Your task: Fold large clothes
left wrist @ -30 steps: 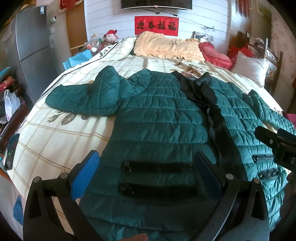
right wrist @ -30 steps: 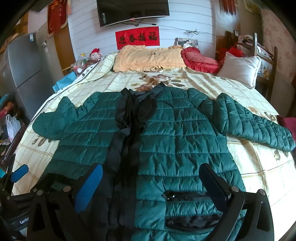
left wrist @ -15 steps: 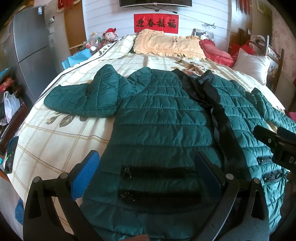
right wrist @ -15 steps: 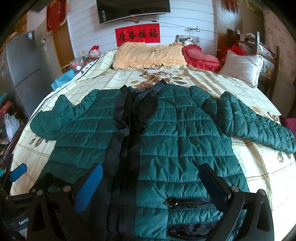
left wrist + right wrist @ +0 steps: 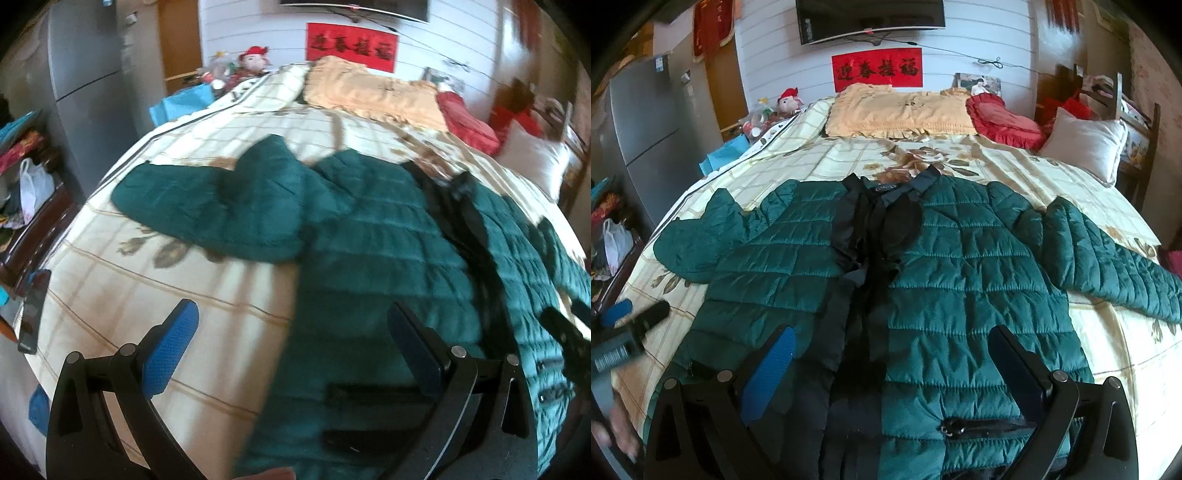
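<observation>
- On a bed spread with a cream checked, flower-printed cover, a green quilted jacket lies front-up and flat, its black collar toward the pillows and its hem toward the cameras; the front hangs open along a black placket
- At the jacket's near right corner, the right gripper hovers over the hem with jaws spread wide and nothing between them; a zipped pocket sits just under its right finger
- Over the jacket's left edge, the left gripper hangs with jaws likewise spread and empty; one blue pad is above bare bed cover, the other finger above green quilting; this view is blurred
- One sleeve stretches out flat toward the bed's right side; the other sleeve lies bent on the left, partly doubled over itself
- At the head of the bed, a yellow ruffled pillow, a red cushion and a white pillow sit in a row; a red banner with black characters hangs on the white wall below a television
- Beside the bed on the left stands a grey refrigerator
</observation>
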`<state>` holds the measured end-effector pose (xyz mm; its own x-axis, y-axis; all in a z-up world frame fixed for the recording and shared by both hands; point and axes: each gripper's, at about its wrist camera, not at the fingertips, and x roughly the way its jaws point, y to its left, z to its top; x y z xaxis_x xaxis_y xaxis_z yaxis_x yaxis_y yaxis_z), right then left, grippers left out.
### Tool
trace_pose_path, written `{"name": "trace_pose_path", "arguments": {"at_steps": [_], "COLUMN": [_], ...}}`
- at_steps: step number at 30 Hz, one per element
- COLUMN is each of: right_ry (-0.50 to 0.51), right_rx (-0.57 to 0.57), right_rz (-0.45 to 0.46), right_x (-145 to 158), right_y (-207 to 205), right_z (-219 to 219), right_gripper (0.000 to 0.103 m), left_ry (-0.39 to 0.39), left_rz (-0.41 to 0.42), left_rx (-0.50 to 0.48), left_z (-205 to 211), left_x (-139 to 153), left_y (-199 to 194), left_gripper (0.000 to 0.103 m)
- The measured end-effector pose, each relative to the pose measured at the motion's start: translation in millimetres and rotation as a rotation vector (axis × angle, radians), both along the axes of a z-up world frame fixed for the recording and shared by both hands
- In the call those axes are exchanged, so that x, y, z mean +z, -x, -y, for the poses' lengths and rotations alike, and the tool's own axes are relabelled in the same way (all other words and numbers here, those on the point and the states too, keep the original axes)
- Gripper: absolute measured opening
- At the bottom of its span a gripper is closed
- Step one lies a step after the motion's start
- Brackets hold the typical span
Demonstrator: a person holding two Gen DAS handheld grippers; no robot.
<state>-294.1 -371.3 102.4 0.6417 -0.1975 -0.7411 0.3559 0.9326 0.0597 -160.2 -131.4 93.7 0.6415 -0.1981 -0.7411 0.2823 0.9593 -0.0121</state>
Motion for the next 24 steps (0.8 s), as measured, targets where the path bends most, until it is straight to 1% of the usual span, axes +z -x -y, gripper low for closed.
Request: {"name": "trace_pose_path", "arguments": {"at_steps": [6, 11, 14, 17, 20, 24], "right_ry": [0.006, 0.003, -0.015, 0.001, -0.005, -0.002], "right_rx": [-0.002, -0.018, -0.022, -0.024, -0.019, -0.012], "right_rz": [-0.01, -0.043, -0.062, -0.064, -0.066, -0.072], "right_x": [-11, -24, -29, -29, -29, -29], "right_y": [-13, -20, -22, -22, -22, -26], "right_z": [4, 11, 16, 15, 15, 13], "right_gripper": [0.103, 0.103, 0.103, 0.103, 0.103, 0.103], "left_ry": [-0.057, -0.066, -0.044, -0.029, -0.016, 0.013], "left_rz": [0.029, 0.039, 0.018, -0.013, -0.043, -0.092], "left_rx": [0.118, 0.181, 0.212, 0.232, 0.239, 0.31], "left_z": [-45, -78, -94, -106, -119, -146], "left_x": [4, 0, -7, -16, -26, -42], "left_y": [-48, -75, -93, -113, -136, -172], "left_gripper": [0.102, 0.102, 0.102, 0.102, 0.102, 0.102]}}
